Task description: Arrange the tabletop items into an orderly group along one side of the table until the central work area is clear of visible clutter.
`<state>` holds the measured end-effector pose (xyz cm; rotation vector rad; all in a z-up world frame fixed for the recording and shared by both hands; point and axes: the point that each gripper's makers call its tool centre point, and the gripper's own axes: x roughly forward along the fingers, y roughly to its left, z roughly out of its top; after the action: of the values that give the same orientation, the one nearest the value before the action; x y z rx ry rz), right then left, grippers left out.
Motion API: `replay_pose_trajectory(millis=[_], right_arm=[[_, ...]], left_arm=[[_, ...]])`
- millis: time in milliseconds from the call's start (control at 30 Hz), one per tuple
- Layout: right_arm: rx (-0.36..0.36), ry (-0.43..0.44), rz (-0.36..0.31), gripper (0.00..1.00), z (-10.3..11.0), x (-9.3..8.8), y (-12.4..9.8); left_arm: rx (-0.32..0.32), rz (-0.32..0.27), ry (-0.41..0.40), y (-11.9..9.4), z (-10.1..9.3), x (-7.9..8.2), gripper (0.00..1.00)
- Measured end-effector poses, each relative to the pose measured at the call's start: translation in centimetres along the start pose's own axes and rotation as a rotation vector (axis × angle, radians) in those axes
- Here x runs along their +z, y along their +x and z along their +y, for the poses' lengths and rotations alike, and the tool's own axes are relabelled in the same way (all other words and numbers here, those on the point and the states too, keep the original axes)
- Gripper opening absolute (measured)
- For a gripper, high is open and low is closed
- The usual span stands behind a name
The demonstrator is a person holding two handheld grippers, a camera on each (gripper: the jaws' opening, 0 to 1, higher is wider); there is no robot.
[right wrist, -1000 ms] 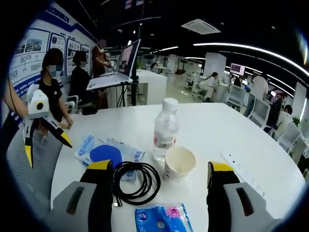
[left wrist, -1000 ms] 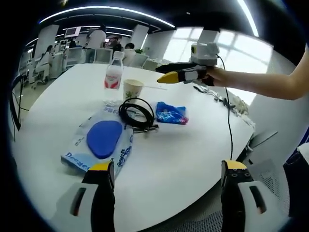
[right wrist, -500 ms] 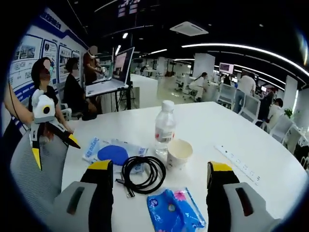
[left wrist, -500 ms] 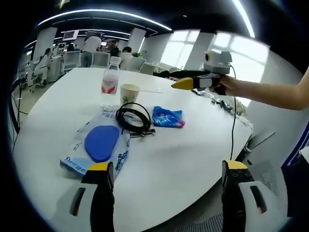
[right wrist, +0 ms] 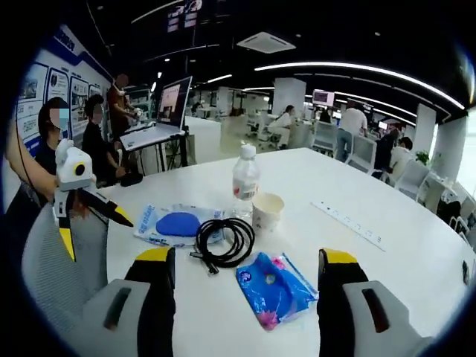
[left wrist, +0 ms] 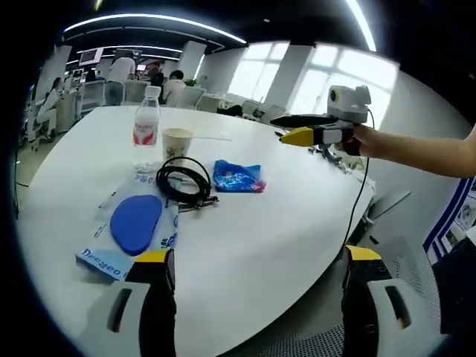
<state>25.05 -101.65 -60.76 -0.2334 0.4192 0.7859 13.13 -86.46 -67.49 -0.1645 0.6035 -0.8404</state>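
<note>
Blue packet [right wrist: 276,288] between right claw [right wrist: 243,282].

Open-plan office, dark ceiling with long curved LED strip lights [right wrist: 357,71] and a ceiling AC cassette [right wrist: 266,42]. Big bright windows [left wrist: 349,74] along one wall. Wall posters [right wrist: 37,82] with blue trim on the opposite side. White columns [right wrist: 288,93], rows of desks with monitors and white chairs [right wrist: 323,137], people seated there. Laptop on a tripod stand [right wrist: 160,119]. Large white round counter [left wrist: 260,245], mesh office chair [right wrist: 56,260] beside it.
</note>
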Motion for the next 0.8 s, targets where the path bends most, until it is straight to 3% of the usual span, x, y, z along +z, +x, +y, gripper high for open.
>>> replay_pose_trajectory(millis=[167,433,800], right_arm=[[-0.051,0.043,-0.005,0.75,0.2,-1.0,-1.8],[-0.128,0.14,-0.035,0.73,0.9,-1.8,-3.7],[-0.204,0.17,-0.038,0.71,3.0,-1.8,-4.9]], left_arm=[[-0.039,0.012,0.041,0.3,-0.3,0.8,0.9],[-0.079,-0.014,0.102,0.4,-0.1,3.8,0.9],[-0.141,0.011,0.156,-0.1,0.0,3.4,0.89]])
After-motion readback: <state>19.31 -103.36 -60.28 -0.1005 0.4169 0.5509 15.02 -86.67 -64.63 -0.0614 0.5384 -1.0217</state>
